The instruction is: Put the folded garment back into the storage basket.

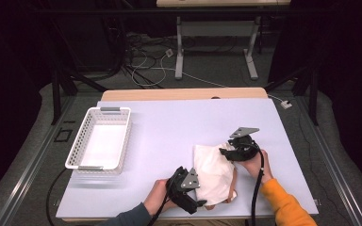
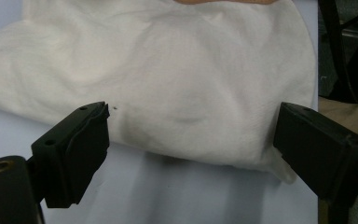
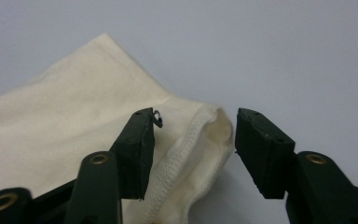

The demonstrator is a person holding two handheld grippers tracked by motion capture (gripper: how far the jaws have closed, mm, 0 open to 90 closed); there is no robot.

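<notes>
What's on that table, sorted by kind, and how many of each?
Cream cloth: 1
White mesh basket: 1
Hand-held black grippers: 2, the left gripper and the right gripper, both at the cloth
Total: 4

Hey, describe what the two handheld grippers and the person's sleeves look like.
Both the left gripper and the right gripper are black, each topped by a grey three-cornered plate and trailing a black cable. Their jaws are blocky black pads with brass-coloured rivets at the base. The left sleeve is dark grey-blue, the right sleeve orange.
</notes>
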